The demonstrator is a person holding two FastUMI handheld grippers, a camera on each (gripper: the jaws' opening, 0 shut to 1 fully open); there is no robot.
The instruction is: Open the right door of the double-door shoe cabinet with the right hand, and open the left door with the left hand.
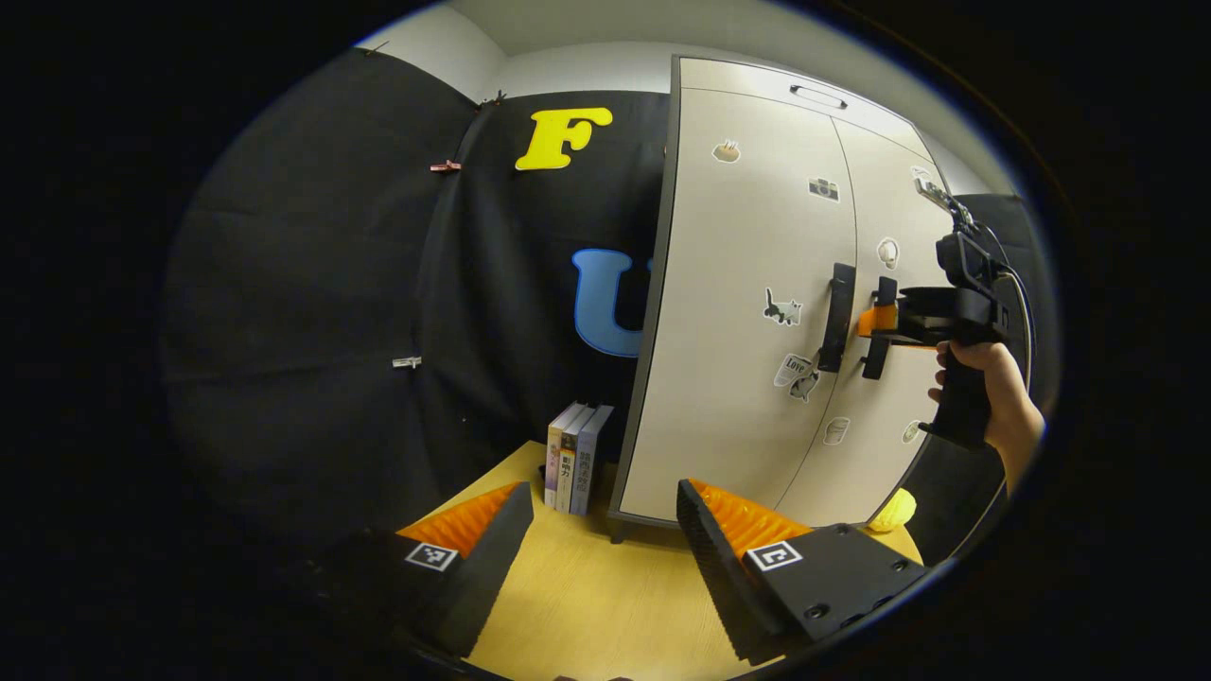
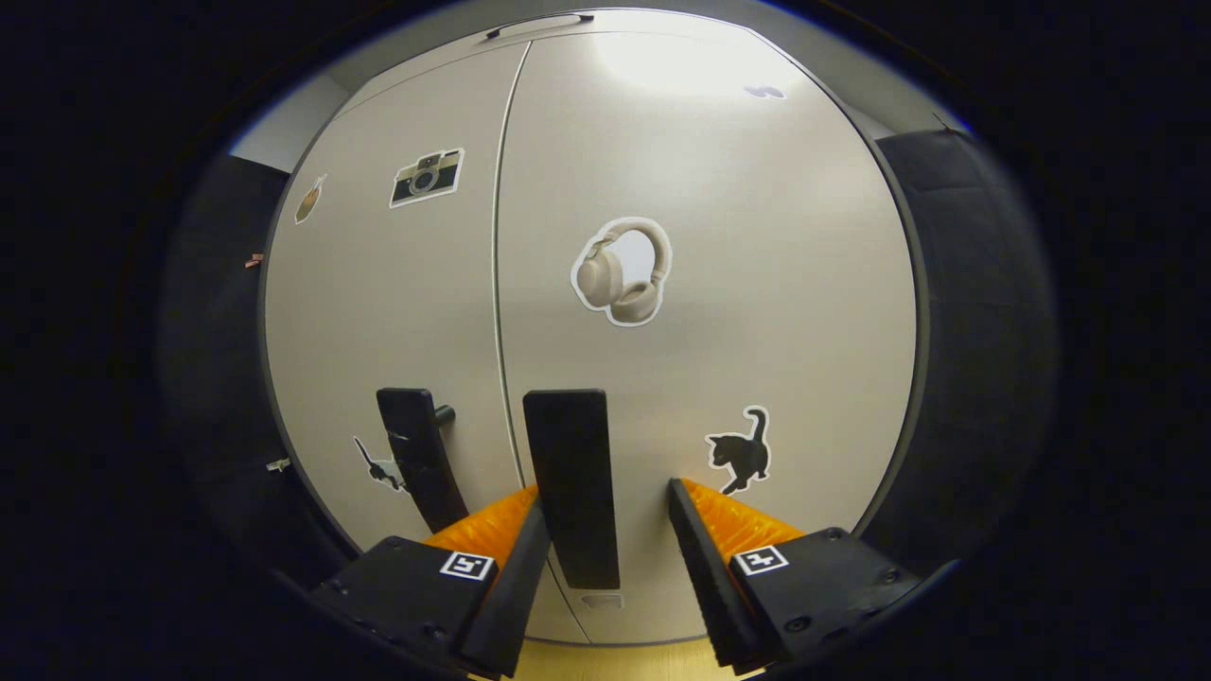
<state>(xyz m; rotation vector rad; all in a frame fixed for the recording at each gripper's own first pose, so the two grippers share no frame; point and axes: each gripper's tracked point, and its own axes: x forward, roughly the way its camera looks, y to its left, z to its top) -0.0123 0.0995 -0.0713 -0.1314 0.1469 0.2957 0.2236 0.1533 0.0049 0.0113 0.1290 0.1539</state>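
Black handle bar [image 2: 570,487] on the right door [image 2: 710,312] runs straight up and down, sitting low-centre in the right gripper view, right between your right gripper [image 2: 605,530]'s spread fingers. The left finger looks to touch it, the right one doesn't, so nothing's clamped yet; close up, then pull toward you. Both doors look flush. The left door [image 1: 747,312]'s handle [image 1: 836,317] is right of centre in the left gripper view, well apart from your left gripper [image 1: 605,520], which hangs released over the wooden table [image 1: 605,605] near some books [image 1: 577,459].
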